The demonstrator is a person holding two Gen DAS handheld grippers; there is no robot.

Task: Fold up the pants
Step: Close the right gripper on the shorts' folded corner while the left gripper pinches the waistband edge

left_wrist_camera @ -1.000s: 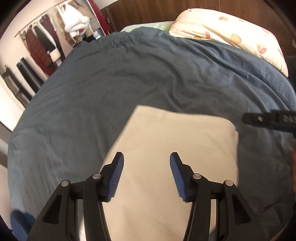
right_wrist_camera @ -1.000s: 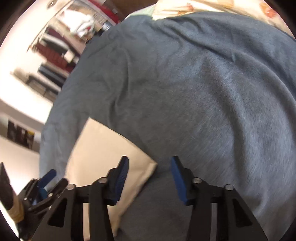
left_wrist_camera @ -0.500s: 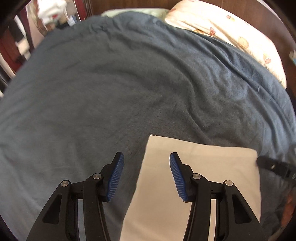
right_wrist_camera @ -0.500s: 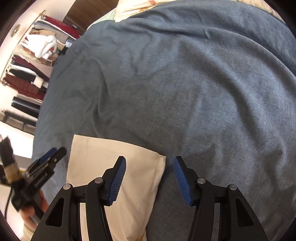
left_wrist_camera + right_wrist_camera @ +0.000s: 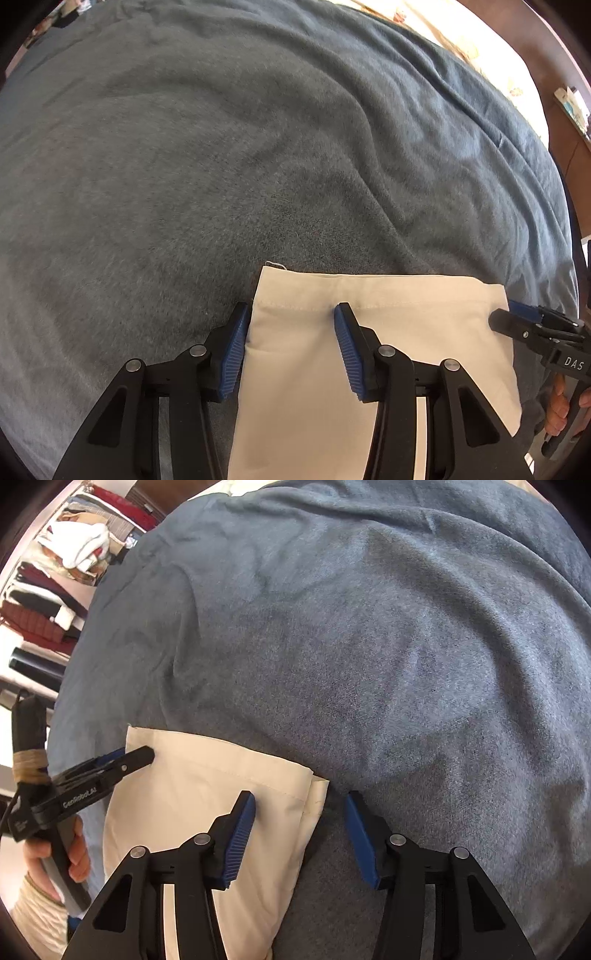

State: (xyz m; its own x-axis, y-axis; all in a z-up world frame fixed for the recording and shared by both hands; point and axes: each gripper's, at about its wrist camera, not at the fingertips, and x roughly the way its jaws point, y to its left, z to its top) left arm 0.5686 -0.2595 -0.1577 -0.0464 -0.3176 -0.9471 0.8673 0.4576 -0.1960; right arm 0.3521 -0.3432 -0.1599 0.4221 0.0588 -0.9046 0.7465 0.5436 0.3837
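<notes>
The pants (image 5: pixel 369 350), cream and already in a flat rectangle, lie on the blanket (image 5: pixel 258 166) at 6 o'clock in both wrist views. The left gripper (image 5: pixel 290 347) straddles their left hem corner and the right gripper (image 5: pixel 299 834) the right corner, both wide open and holding nothing. A likely slip: closing here could pinch only the top layer (the right edge shows stacked plies), or snag the soft blanket and drag it along. Pillows (image 5: pixel 461 40) sit at 1 o'clock and hung clothes (image 5: pixel 55 590) at 10, well apart; nothing blocks the fold.
</notes>
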